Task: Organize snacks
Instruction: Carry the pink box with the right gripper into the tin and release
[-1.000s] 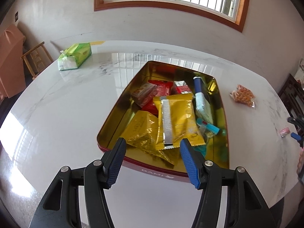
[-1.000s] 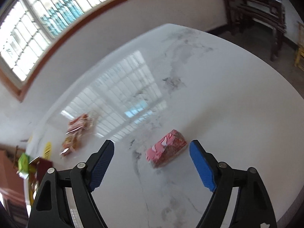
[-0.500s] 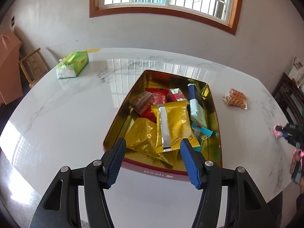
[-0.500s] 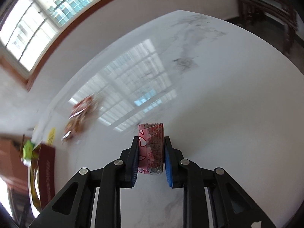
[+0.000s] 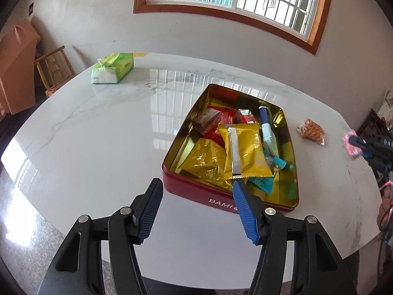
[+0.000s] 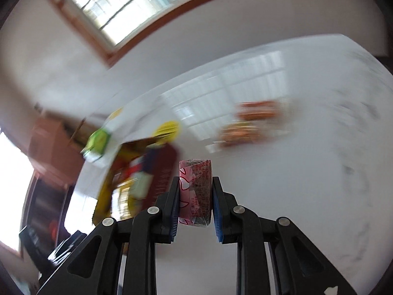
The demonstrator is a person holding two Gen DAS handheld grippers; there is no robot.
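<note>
My right gripper (image 6: 195,196) is clamped on a small pink snack packet (image 6: 195,191), its blue pads pressing both flat sides while the packet stands upright between them, clear of the white marble table (image 6: 294,196). The right wrist view is smeared, so little else there is sharp. From the left wrist view the same packet (image 5: 351,143) shows as a pink blur at the table's right edge, pinched in the black jaws of that gripper (image 5: 361,145).

My left gripper (image 5: 196,206) hangs with its jaws apart and nothing between them, over the near edge of the table, its right finger in front of the near wall of the tin.

The red tin (image 5: 196,191) with a gold inside sits toward the near right part of the table. In it lie a yellow pouch (image 5: 243,152) on top, a crumpled gold packet (image 5: 206,162) to its left, red wrapped snacks (image 5: 216,120) toward the far end, a white and blue tube (image 5: 266,127) along the right wall, and teal wrappers (image 5: 264,185) at the near right corner.

A clear bag of orange snacks (image 5: 312,131) lies on the table between the tin and the right edge, apart from both. A green tissue pack (image 5: 113,71) rests near the far left edge.
</note>
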